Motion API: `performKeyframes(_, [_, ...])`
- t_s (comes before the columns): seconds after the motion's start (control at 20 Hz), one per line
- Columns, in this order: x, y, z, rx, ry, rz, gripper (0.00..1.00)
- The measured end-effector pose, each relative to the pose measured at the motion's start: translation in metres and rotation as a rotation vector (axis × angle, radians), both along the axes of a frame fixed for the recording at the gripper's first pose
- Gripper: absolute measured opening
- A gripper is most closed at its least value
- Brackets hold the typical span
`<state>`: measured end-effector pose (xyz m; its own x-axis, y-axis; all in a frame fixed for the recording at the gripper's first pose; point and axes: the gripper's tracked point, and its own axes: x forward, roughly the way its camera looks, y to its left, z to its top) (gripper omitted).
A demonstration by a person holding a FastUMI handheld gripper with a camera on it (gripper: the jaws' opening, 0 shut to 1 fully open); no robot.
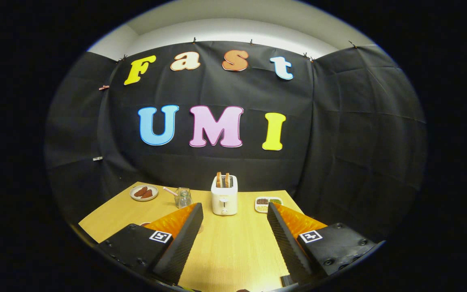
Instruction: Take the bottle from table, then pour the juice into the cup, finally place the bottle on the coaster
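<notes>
Toaster (224, 199) straight ahead beyond wide-spread, empty gripper (233, 217) fingers.

Pretty chunky gripper (233, 231) here: two black fingers (183, 239) lined with ribbed pads on the inner faces, backed by translucent orange wedges. Each black base block is stamped with a small square black-and-white marker tag (160, 236), and round screws are dotted along the edges.

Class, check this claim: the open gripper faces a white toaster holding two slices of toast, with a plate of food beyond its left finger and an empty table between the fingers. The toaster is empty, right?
Not right. In the gripper view, the toaster holds two slices of toast, so it is not empty. The rest stands: the gripper is open, nothing between its fingers, plate beyond the left finger.
</notes>
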<state>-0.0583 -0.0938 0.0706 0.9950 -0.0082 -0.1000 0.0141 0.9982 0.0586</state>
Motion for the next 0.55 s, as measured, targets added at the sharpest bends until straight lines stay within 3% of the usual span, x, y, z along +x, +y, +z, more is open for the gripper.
performKeyframes(0.25, [-0.03,-0.021,-0.008,0.049,0.018,-0.09,0.98])
performKeyframes(0.55, [-0.038,-0.022,-0.017,0.052,0.015,-0.082,0.98])
